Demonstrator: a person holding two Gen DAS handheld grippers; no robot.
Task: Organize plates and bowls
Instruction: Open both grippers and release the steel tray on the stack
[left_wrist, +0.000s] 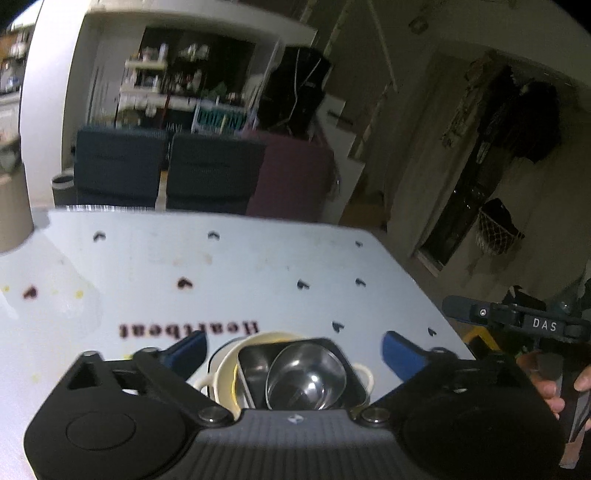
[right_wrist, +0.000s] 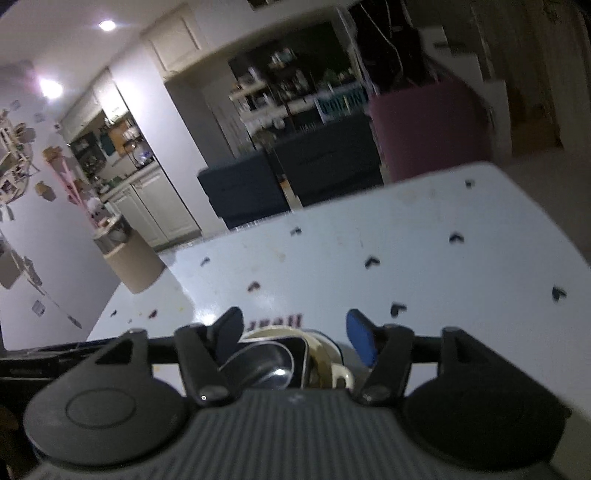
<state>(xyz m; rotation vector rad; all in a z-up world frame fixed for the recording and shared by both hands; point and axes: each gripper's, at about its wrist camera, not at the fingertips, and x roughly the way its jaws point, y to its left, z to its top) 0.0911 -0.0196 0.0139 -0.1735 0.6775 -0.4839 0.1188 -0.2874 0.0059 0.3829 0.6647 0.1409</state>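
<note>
1. Firstly, the left gripper was above the white counter with small heart prints, and its blue-tipped fingers stood wide apart, holding nothing.
2. Between and below these fingers there was a stack of dishes: a round shiny steel bowl lay tilted inside a square steel tray, and the tray sat inside a cream ceramic bowl with small side handles.
3. The stack rested on the counter near its front edge, just below the dark printed word "Heartbeat".
4. The right gripper was also over the same stack, with its fingers wide apart and empty.
5. In the right wrist view the steel bowl showed between the fingers, inside the square tray, and the cream bowl's handle appeared just to the right of it.
6. In the left wrist view the right gripper's black body was near the right corner of the counter, and a hand held it.
7. Behind the counter stood two dark blue chairs and a pink chair; a beige round bin stood at the left side.
</note>
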